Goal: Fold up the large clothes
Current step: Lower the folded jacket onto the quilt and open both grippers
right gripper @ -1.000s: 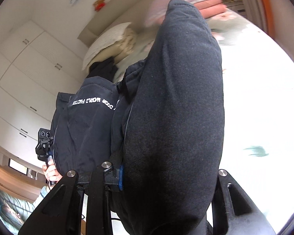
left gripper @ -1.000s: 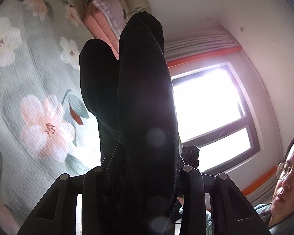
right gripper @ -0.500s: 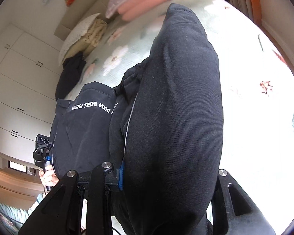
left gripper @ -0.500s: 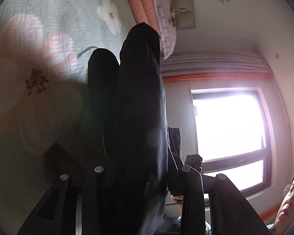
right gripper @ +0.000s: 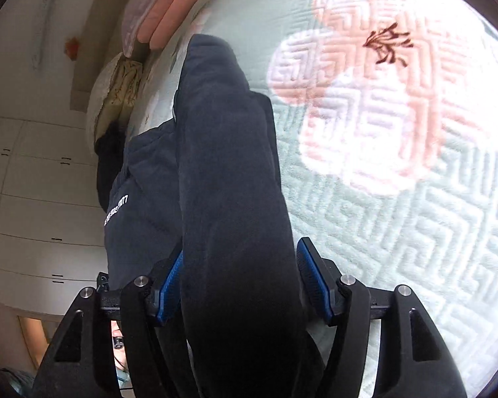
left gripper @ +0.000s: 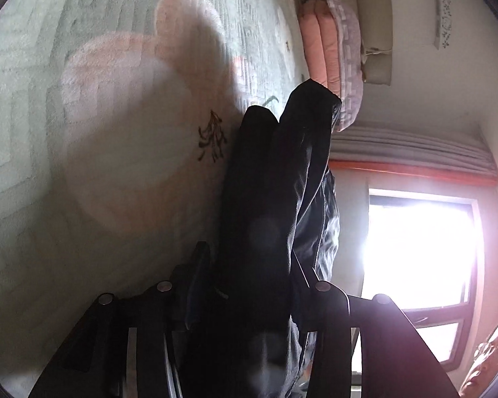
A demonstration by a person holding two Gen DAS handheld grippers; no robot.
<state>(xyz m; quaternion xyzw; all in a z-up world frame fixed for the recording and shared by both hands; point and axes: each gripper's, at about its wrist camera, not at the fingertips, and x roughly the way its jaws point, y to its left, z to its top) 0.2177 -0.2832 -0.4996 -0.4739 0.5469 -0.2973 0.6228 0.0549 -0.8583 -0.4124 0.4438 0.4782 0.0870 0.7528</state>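
A large dark garment [left gripper: 265, 205] with white lettering [right gripper: 116, 209] hangs between my two grippers, close above a pale green floral bedspread [left gripper: 99, 132]. My left gripper [left gripper: 245, 265] is shut on a bunched fold of the garment, which hides the fingertips. In the right wrist view my right gripper [right gripper: 239, 275] holds another thick fold [right gripper: 229, 182] between its blue pads [right gripper: 310, 273]; the jaws stand fairly wide around the cloth. The bedspread [right gripper: 398, 182] fills the right side of that view, very near.
Folded pink and lilac bedding [left gripper: 335, 53] and a beige pillow [left gripper: 372, 23] lie at the bed's head. A bright window [left gripper: 418, 252] with curtains is to the right. White wardrobe doors [right gripper: 33, 199] stand at left. The person's face [left gripper: 491, 358] shows at the edge.
Both grippers have dropped toward the bedspread with the garment, so the quilt pattern looms much larger. The right gripper's jaws stand wider now, with the blue pads showing.
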